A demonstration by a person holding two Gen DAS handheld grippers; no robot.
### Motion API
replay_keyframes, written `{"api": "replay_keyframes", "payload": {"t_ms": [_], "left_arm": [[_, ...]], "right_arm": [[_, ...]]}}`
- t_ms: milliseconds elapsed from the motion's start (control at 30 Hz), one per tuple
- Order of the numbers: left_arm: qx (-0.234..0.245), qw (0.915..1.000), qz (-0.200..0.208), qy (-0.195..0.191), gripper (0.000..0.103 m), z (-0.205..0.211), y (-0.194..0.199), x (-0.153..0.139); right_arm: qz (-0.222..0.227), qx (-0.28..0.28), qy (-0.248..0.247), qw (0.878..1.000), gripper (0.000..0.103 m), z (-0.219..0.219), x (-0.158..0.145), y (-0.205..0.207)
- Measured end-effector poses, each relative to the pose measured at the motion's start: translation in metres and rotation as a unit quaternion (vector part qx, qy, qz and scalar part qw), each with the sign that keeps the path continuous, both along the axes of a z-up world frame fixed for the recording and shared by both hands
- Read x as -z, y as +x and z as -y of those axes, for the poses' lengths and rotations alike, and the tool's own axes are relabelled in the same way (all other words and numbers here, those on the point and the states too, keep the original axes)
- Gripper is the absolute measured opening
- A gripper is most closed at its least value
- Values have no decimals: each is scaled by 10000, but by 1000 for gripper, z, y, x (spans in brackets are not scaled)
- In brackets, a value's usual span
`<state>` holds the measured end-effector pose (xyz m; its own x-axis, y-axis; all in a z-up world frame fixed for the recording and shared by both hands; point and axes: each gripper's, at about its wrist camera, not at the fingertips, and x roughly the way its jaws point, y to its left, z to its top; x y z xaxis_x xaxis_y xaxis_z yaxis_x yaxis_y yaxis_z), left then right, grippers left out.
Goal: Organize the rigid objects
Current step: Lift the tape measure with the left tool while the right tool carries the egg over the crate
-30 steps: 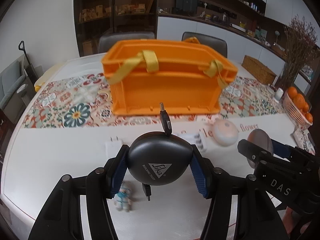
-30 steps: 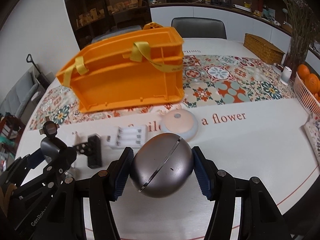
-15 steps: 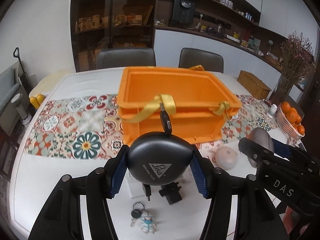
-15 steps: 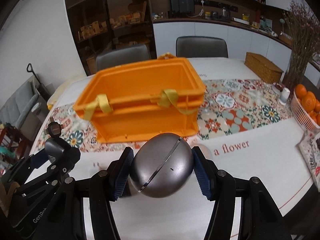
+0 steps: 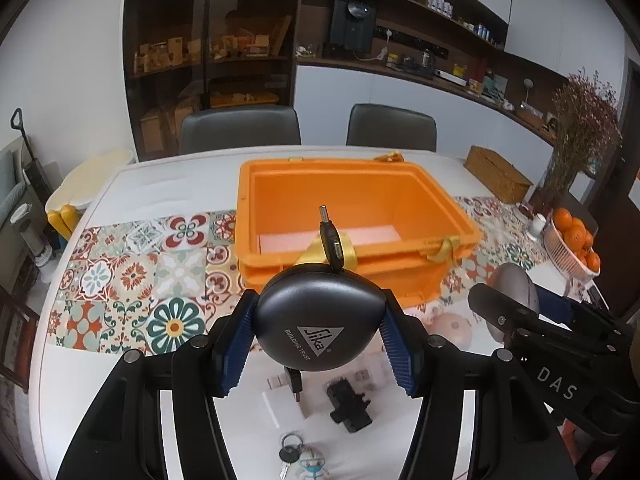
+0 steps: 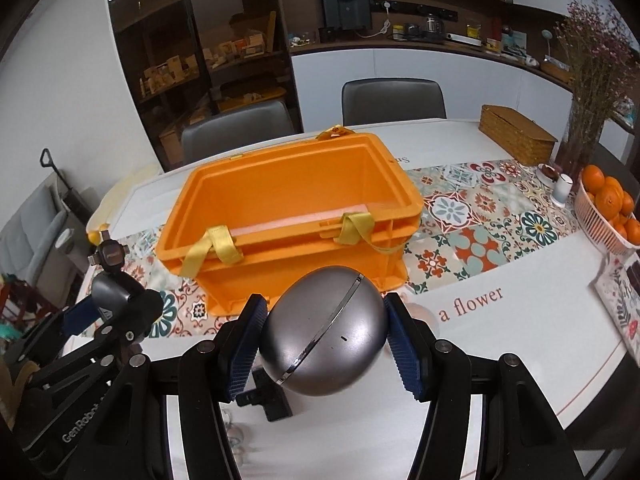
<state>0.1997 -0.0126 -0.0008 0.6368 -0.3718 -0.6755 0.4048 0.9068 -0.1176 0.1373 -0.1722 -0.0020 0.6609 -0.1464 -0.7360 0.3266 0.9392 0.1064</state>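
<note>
Hovering low in the frame, the left gripper point(image 5: 318, 340) has its jaws clamped on a dark round gadget point(image 5: 318, 320) with plugs sticking out. Meanwhile the right gripper point(image 6: 322, 340) squeezes a shiny silver egg-shaped thing point(image 6: 322, 336). Both hang above the desk point(image 6: 500, 344), just in front of the open orange crate point(image 6: 288, 200) at mid-frame. Keys point(image 5: 290, 454) and a black clip point(image 5: 350, 404) lie below.

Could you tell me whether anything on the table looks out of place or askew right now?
Nothing looks spilled or damaged. The orange crate sits slightly askew across the patterned runner, and a keyring and black clip lie loose on the table.
</note>
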Motion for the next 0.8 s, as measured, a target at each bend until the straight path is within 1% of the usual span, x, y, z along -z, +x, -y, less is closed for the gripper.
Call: {"api": "replay_keyframes", "payload": {"t_ms": [233,300,400,567,667,800], "left_arm": [[-359,9993,15,-65,59,10,16,-14],[-424,9990,99,-81,59,15,21,-20],[-505,9983,268,-117,59,21,26,-29],[-523,9977,425,-100,59,32,42,-43],[-479,9980,419,-16,59,40,53,-45],[-425,9986,265,163,59,51,70,-42]], "right_arm": [[-41,-248,51,9997,60,17,-9,27],[-40,-346,104,9993,60,25,-13,37],[91,-478,86,9988,60,33,-21,48],[252,-603,-10,9979,60,41,-35,66],[161,-675,13,9976,60,47,-37,82],[6,-788,44,9969,60,52,-35,102]]}}
